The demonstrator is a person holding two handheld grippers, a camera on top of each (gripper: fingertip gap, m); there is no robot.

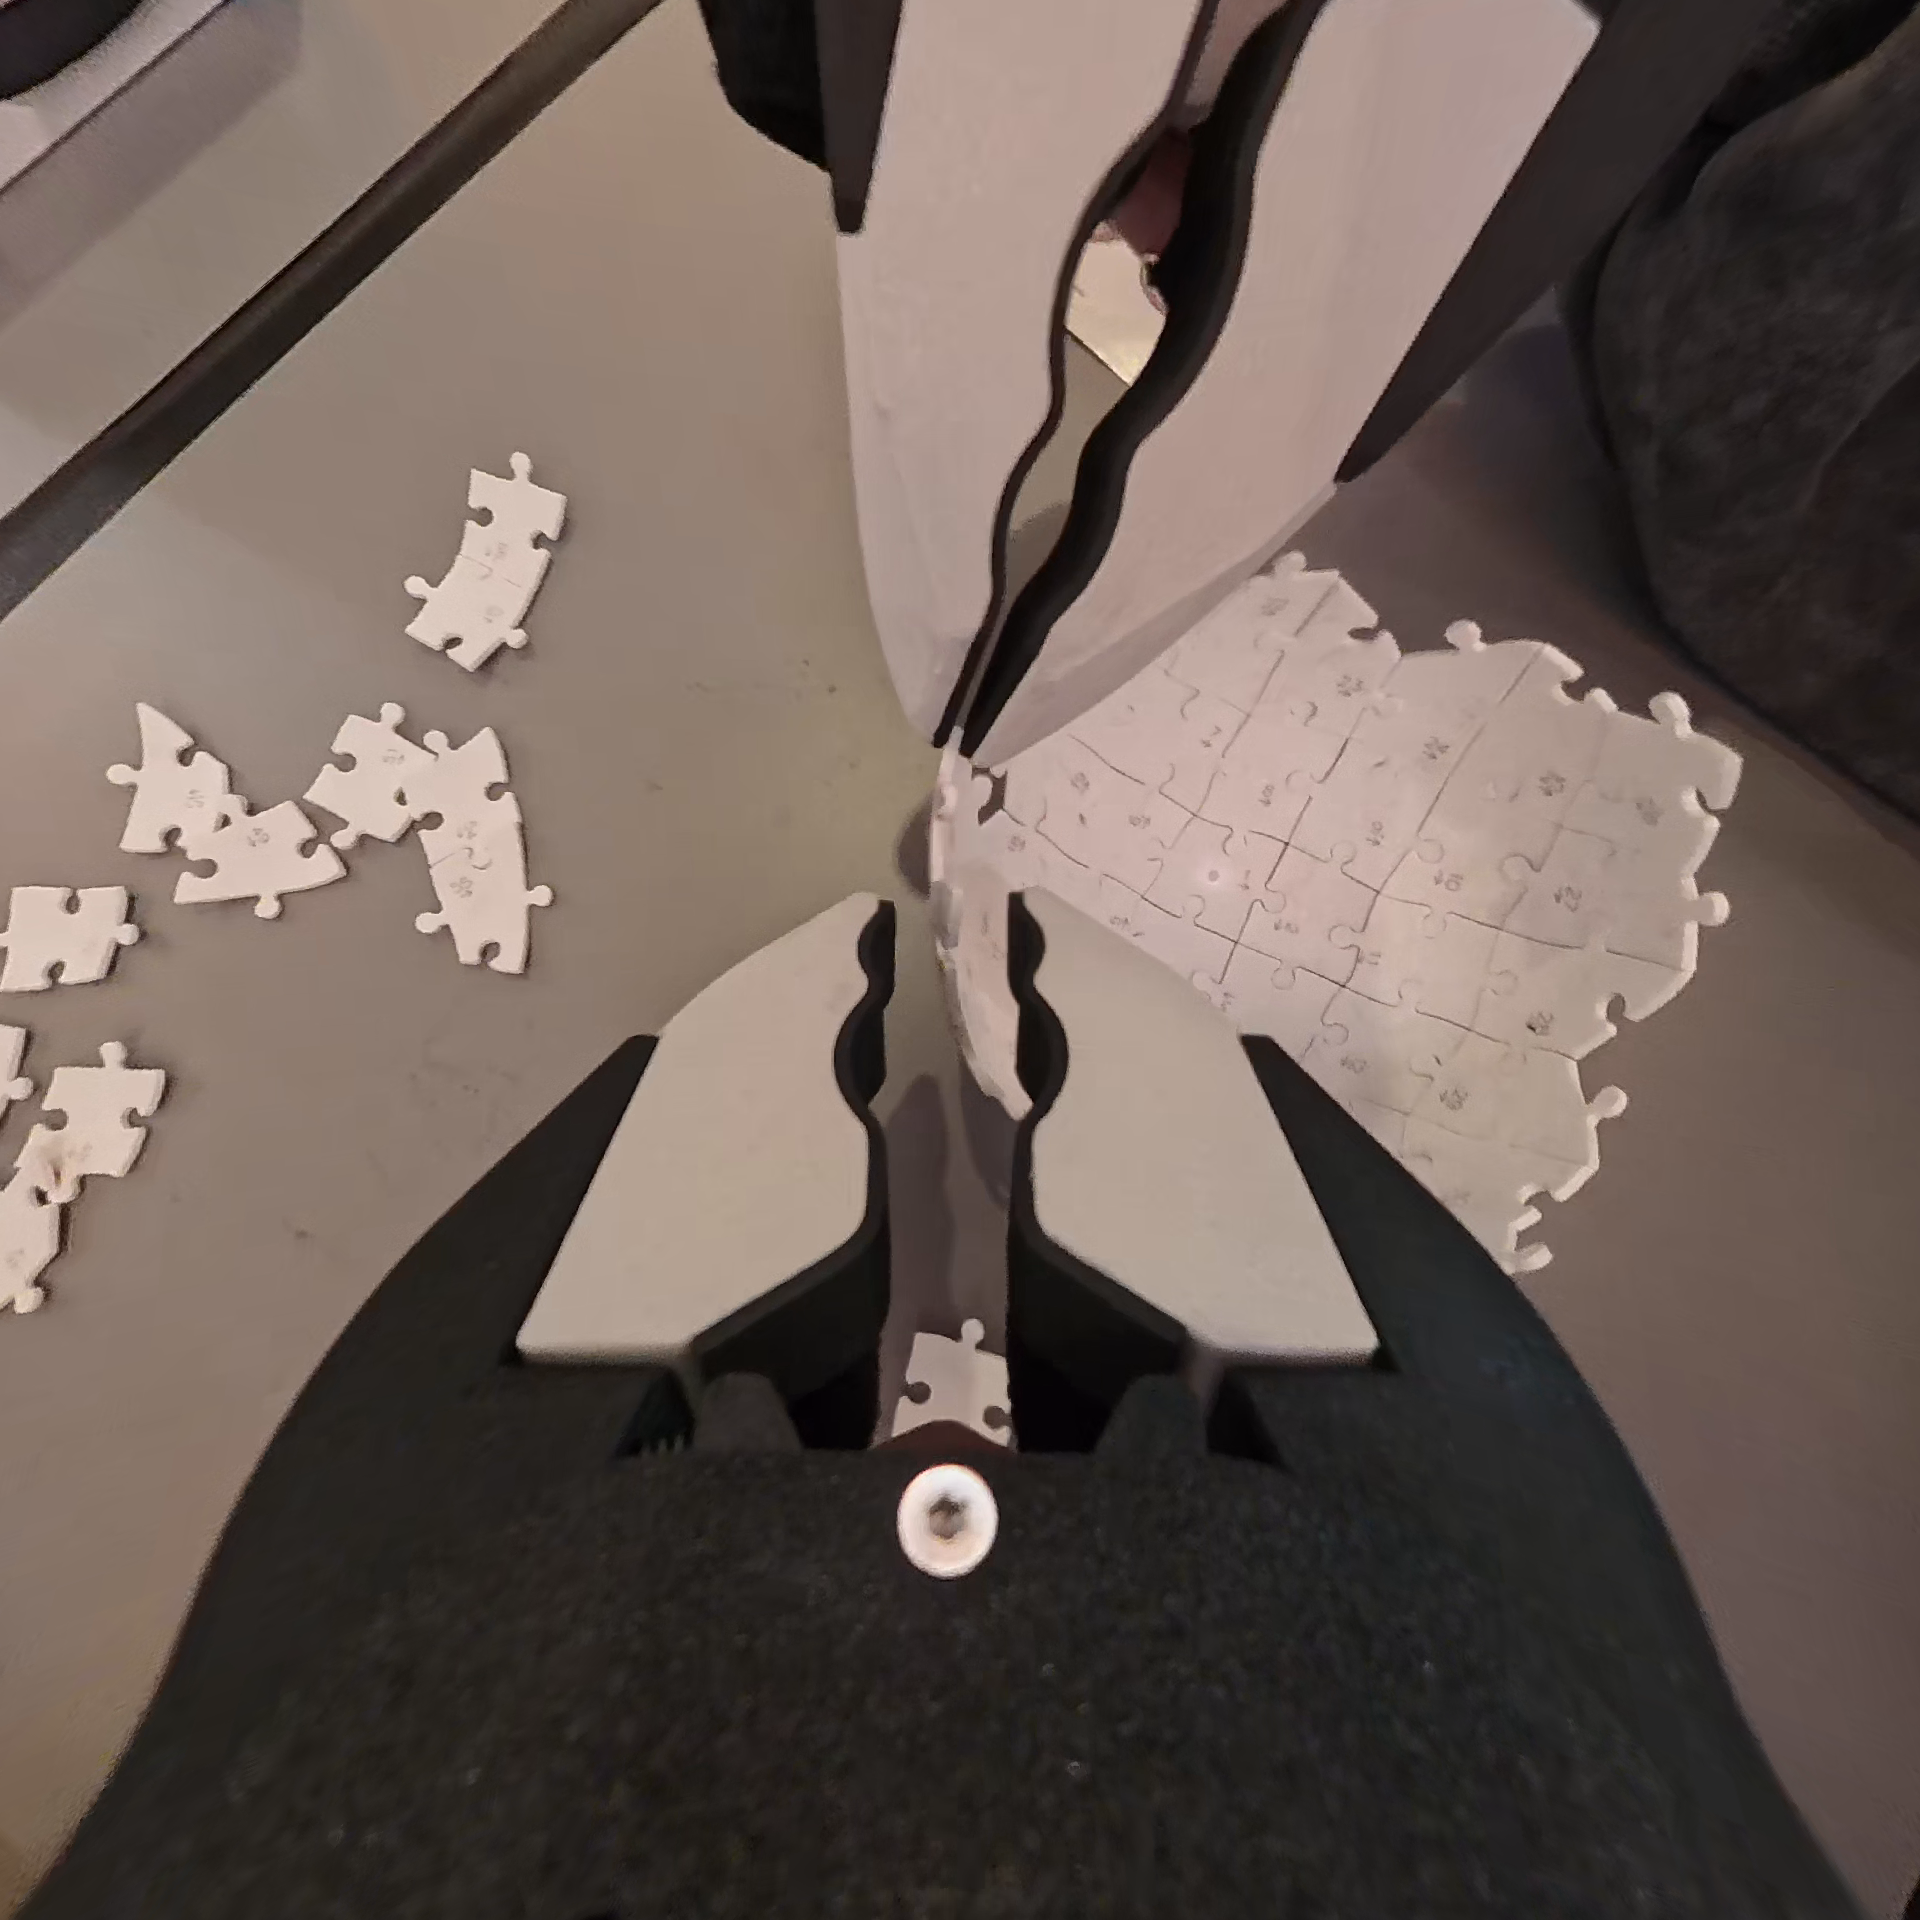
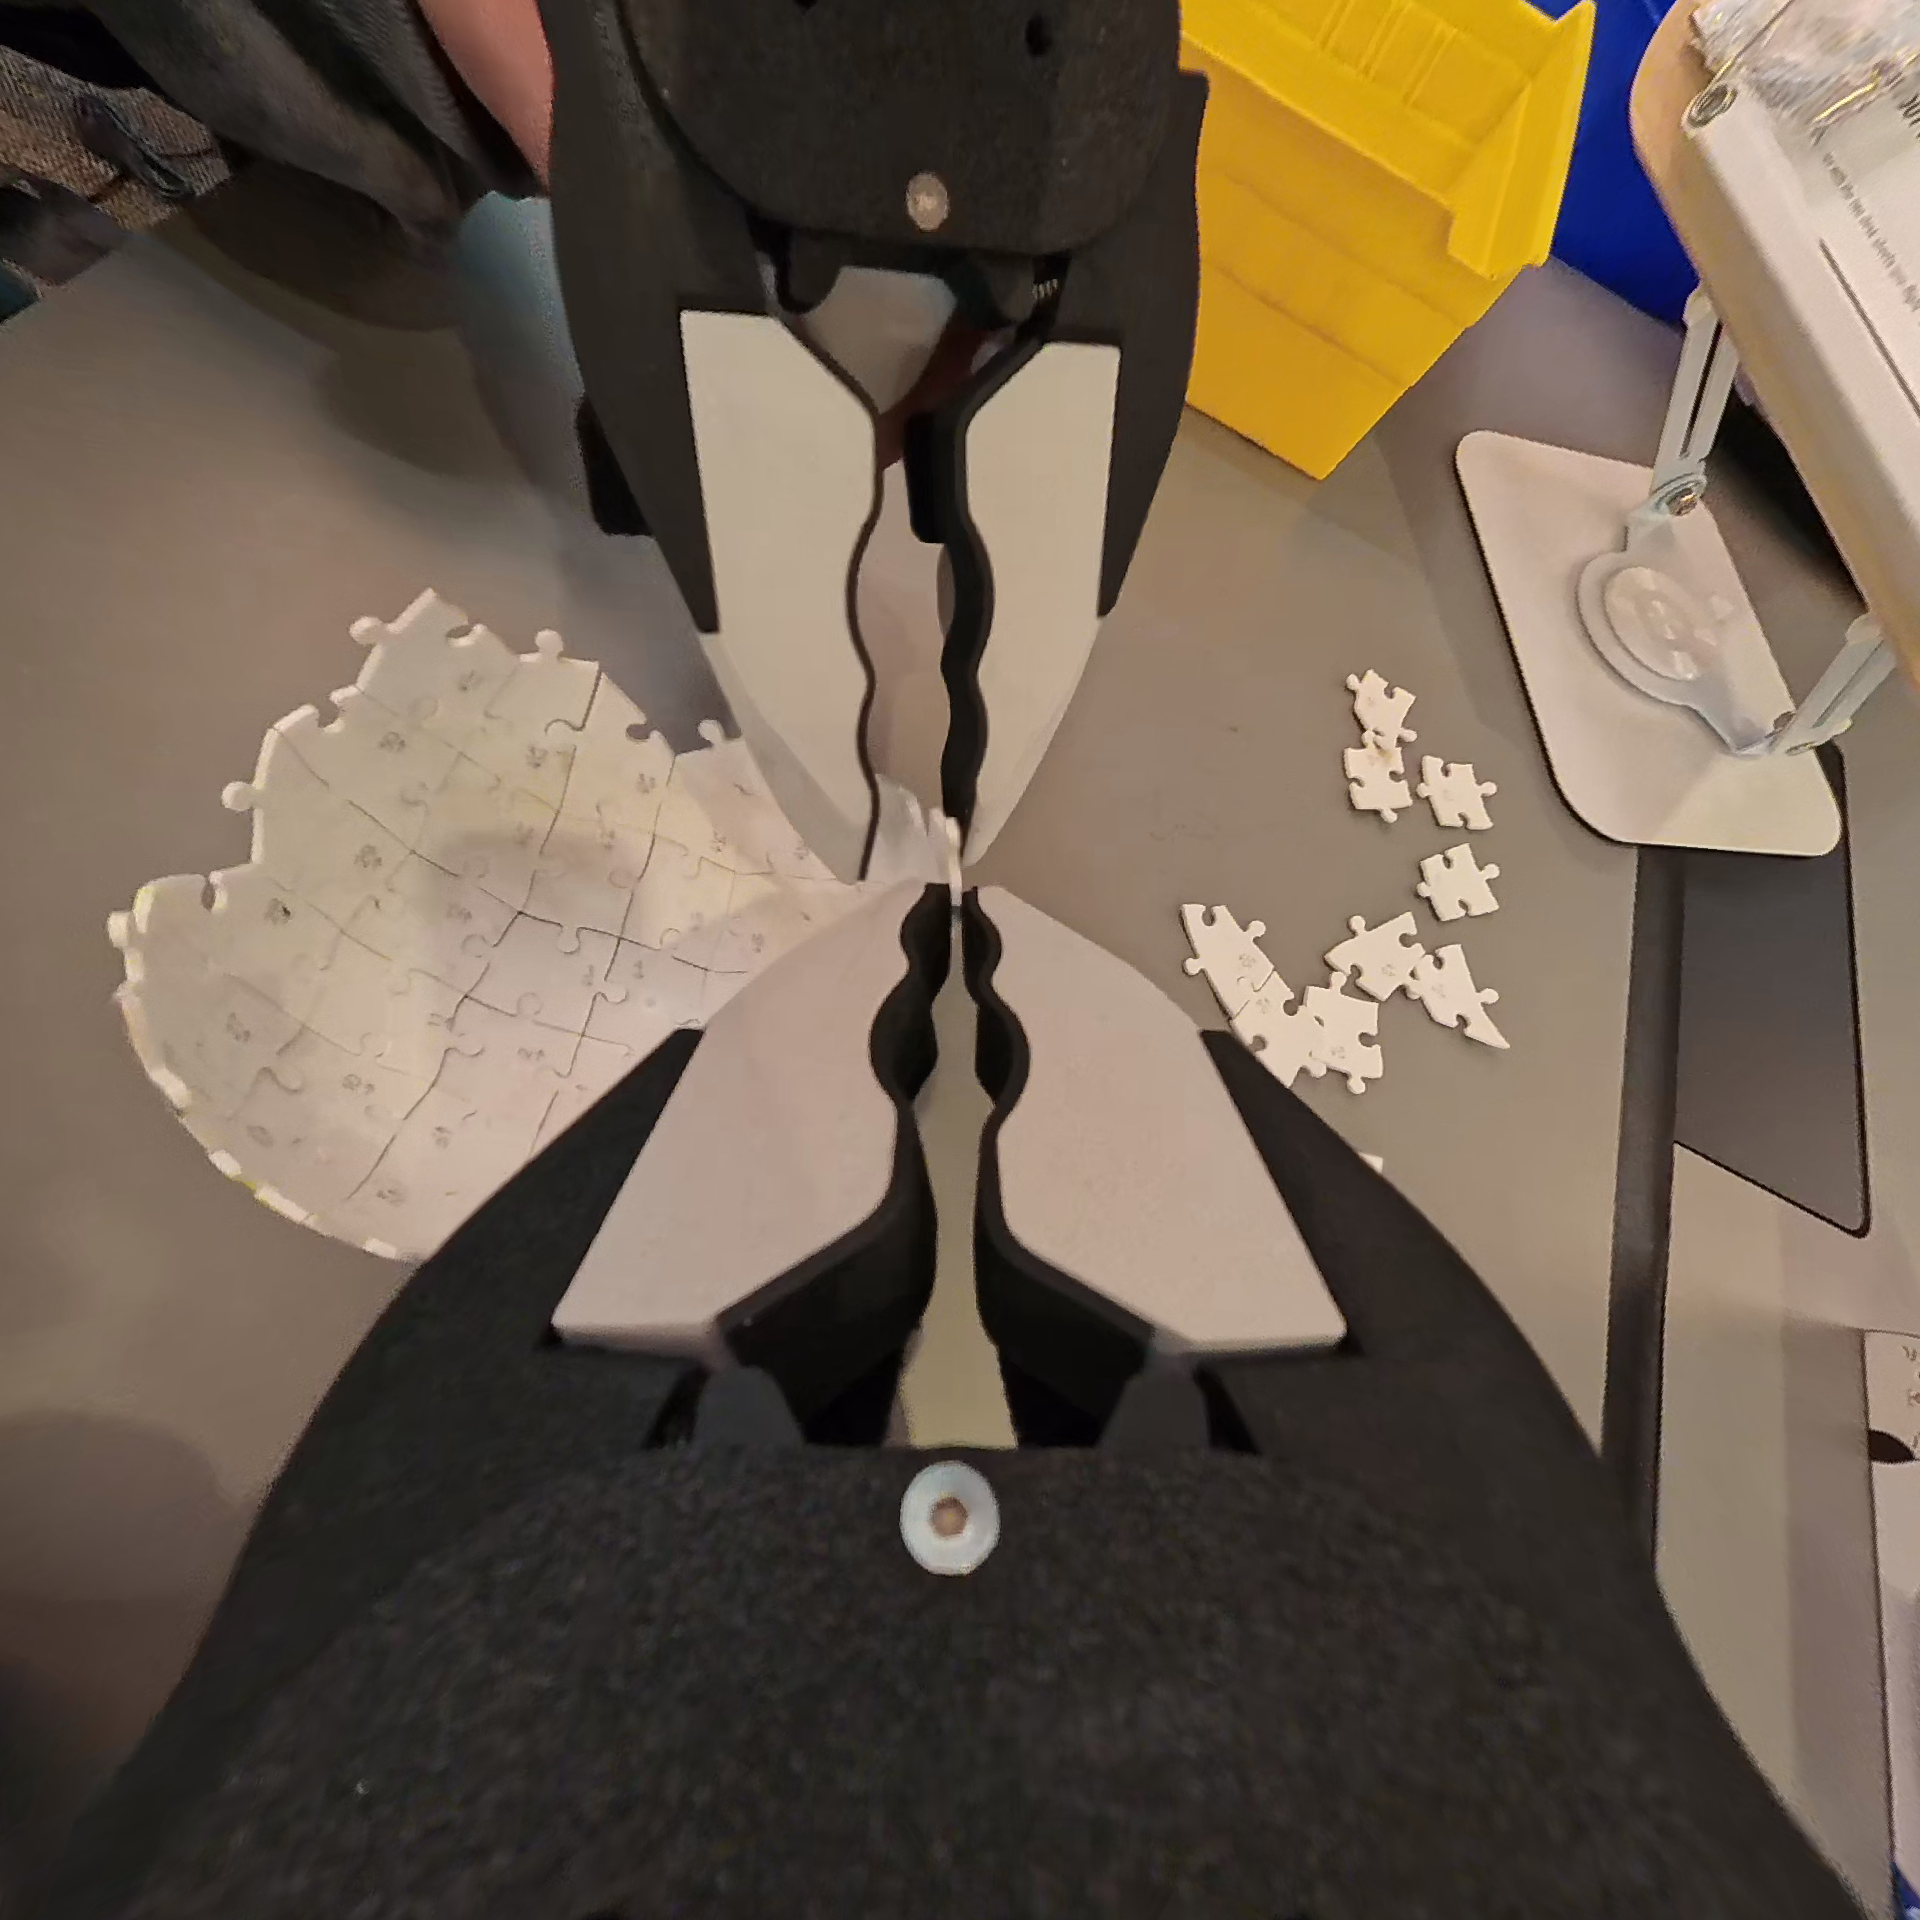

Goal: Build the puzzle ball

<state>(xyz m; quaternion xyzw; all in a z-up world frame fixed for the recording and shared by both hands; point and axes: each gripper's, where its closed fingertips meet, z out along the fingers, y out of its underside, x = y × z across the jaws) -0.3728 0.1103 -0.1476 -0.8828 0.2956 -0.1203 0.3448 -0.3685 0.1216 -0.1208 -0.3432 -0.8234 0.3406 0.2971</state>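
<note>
1. The partly built puzzle ball [image 1: 1382,914], a curved white shell, sits on the grey table [image 1: 675,623], its rim between both claws.
2. Your left gripper [image 1: 951,920] pinches that rim.
3. Your right gripper [image 2: 954,902] is nearly closed on the same edge; actual contact cannot be confirmed.
4. Loose pieces [image 2: 1351,987] lie apart on the table.
5. A yellow bin [image 2: 1371,208] stands beyond.

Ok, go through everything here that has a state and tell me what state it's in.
Puzzle shell: partly built, an open bowl with a jagged rim.
Left tool: closed on the shell's rim.
Right tool: closed on a thin rim piece beside it.
Loose pieces: unattached, scattered flat, some joined in pairs.
Yellow bin: upright, contents hidden.
</note>
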